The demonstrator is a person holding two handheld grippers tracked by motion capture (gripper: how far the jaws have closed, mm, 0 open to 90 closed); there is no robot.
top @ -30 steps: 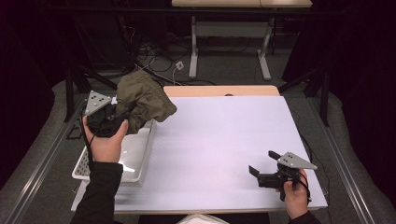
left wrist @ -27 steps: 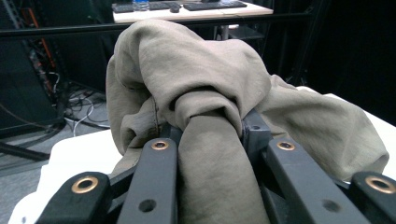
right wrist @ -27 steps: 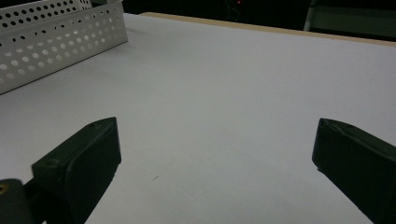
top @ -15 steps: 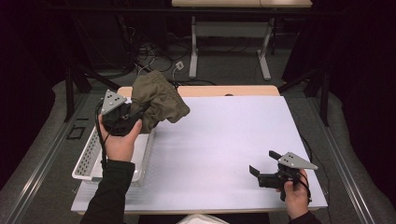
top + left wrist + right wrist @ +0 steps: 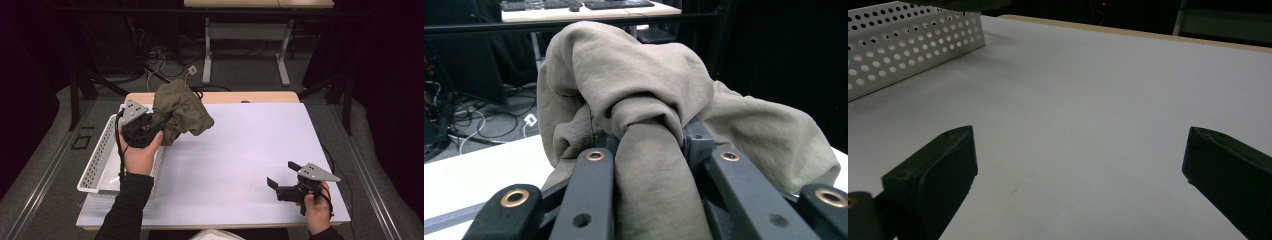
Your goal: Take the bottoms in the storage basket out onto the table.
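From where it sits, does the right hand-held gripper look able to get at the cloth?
Probably yes. The right hand-held gripper stands open, and bare table lies between it and the cloth, which the left hand-held gripper holds up near the basket.

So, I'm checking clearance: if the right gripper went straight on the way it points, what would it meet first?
Probably the white perforated metal basket, though depth is unclear; before that, the open right gripper faces bare white tabletop.
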